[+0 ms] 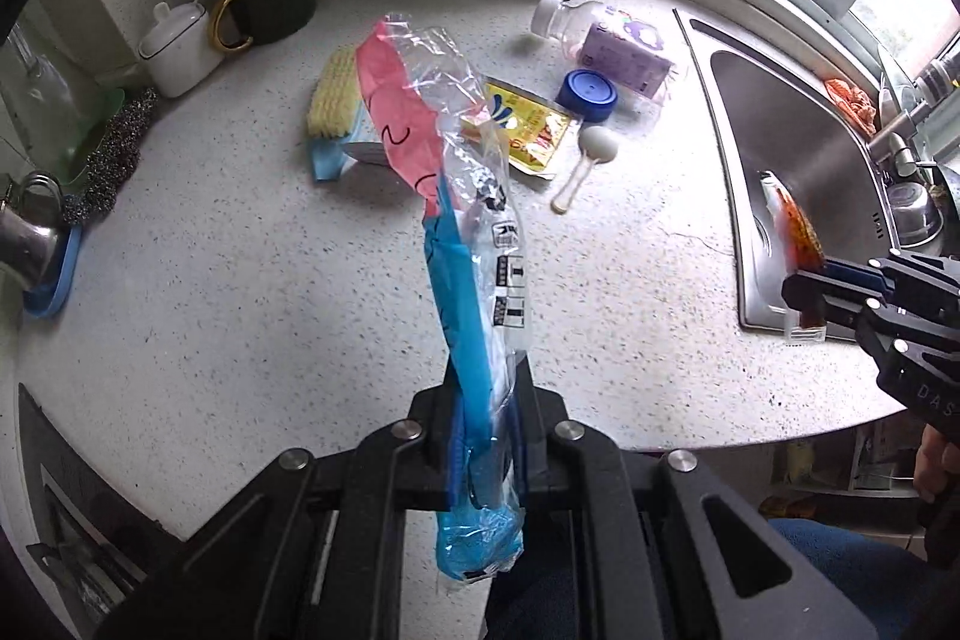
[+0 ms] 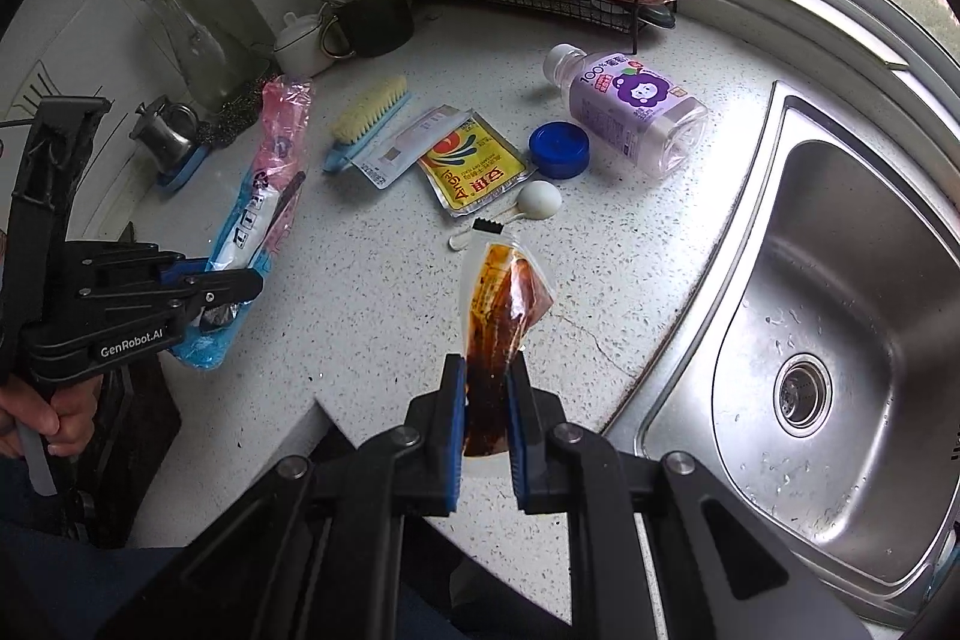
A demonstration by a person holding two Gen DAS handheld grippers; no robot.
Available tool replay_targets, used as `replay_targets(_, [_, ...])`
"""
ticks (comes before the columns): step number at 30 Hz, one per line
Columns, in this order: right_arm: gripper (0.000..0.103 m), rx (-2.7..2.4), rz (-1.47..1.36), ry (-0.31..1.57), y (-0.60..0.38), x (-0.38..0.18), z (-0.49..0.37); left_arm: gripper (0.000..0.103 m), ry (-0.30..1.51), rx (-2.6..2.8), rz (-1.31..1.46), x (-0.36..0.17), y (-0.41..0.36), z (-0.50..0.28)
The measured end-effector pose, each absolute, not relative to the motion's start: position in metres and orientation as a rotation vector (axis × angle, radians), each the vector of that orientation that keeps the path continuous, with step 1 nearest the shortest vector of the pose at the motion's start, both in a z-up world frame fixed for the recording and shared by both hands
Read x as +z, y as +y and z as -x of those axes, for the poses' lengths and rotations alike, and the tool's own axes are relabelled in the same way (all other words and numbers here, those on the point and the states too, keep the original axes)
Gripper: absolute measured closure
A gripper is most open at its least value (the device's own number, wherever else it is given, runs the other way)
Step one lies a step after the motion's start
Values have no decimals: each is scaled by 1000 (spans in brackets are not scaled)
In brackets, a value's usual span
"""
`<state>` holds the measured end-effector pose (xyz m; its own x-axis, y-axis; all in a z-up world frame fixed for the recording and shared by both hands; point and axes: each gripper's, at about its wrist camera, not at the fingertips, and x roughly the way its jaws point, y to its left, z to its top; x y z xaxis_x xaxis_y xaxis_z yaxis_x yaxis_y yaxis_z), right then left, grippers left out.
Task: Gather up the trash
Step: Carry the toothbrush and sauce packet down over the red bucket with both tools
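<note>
Two grippers, both loaded. Left gripper (image 1: 485,436) pinches a long crumpled pink-and-blue clear plastic wrapper (image 1: 462,220), jaws pressed onto its blue lower part; the wrapper sticks up off the speckled white countertop (image 1: 240,292). Right gripper (image 2: 487,421) pinches a clear sauce sachet with brown-red residue (image 2: 501,304), blue pads (image 2: 459,436) closed on its lower half, sachet clear of the counter, near the stainless steel sink (image 2: 840,340) (at 3 o'clock in the right wrist view).

Loose on the counter, around 12 o'clock from the right gripper: yellow-red flat seasoning packet (image 2: 471,166), white plastic spoon (image 2: 534,202) just beside it, round blue plastic lid (image 2: 559,149), clear bottle with purple label (image 2: 636,106) lying on its side, blue-handled scrub brush (image 2: 369,118) at 11 o'clock.
</note>
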<state>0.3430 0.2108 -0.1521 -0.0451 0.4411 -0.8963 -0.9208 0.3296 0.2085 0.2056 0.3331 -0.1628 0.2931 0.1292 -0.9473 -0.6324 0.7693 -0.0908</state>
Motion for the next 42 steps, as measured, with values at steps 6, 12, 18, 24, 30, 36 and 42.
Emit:
replay_targets(6, [92, 1276, 553, 1075, 174, -135, -338, 92, 1137, 562, 479, -140, 268, -204])
replay_targets(12, [92, 1311, 581, 1019, 112, -124, -325, 92, 1109, 572, 513, -143, 192, -204])
replay_targets(18, [92, 1323, 589, 1014, 38, -131, -311, 92, 1113, 557, 490, -144, 119, -201])
replay_targets(24, [92, 1274, 559, 1051, -22, -138, -300, 92, 1182, 465, 474, -161, 62, -203])
replay_targets(30, [92, 1188, 534, 1152, -55, -168, -285, 92, 1294, 328, 458, -198, 21, -201])
replay_targets(36, [92, 1084, 494, 1252, -74, -215, -277, 92, 1369, 223, 420, -247, -4, -204])
replay_targets(42, [92, 1020, 474, 1307, -83, -284, -277, 92, 1394, 199, 463, -323, -12, -214])
